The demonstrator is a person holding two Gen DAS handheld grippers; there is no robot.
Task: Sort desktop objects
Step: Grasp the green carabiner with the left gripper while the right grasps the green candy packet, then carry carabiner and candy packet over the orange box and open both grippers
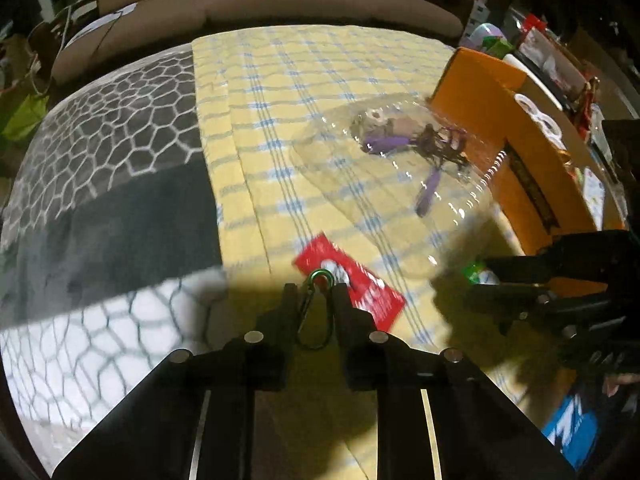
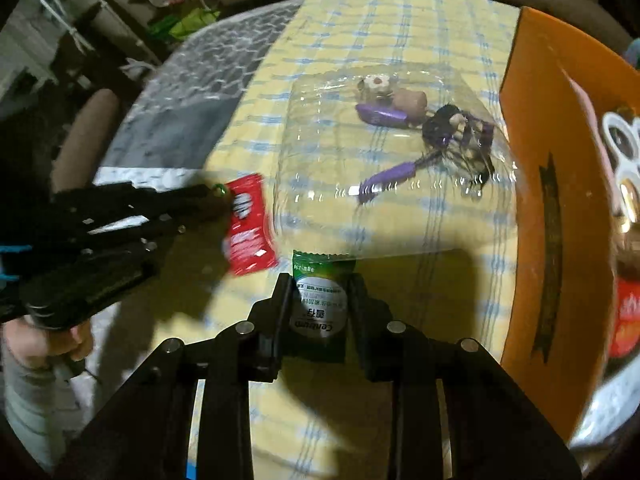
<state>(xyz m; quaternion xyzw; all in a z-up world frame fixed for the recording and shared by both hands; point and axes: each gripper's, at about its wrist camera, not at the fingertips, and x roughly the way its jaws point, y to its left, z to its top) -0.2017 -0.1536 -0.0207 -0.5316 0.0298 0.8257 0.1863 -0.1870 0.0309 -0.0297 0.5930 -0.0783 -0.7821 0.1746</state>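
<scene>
My left gripper [image 1: 315, 294] points down at the yellow checked cloth [image 1: 320, 80], shut on a green carabiner [image 1: 320, 273] that stands between its fingers. Under it lies a red packet [image 1: 360, 284], also in the right wrist view [image 2: 250, 232]. My right gripper [image 2: 320, 284] is shut on a green and white sachet [image 2: 320, 308], its pads pressing both long sides. The left wrist view shows the right gripper [image 1: 480, 276] from the side, with the sachet [image 1: 476, 272] at its tips. The left gripper [image 2: 224, 196] comes in from the left over the red packet.
A clear plastic bag [image 2: 320, 160] with a purple doll [image 2: 384, 114] inside lies mid-cloth. An orange box [image 2: 560, 120] holding several items stands along the right. A grey honeycomb-patterned cover [image 1: 120, 128] lies left of the cloth, a brown sofa [image 1: 280, 0] behind. A hand [image 2: 40, 340] holds the left gripper.
</scene>
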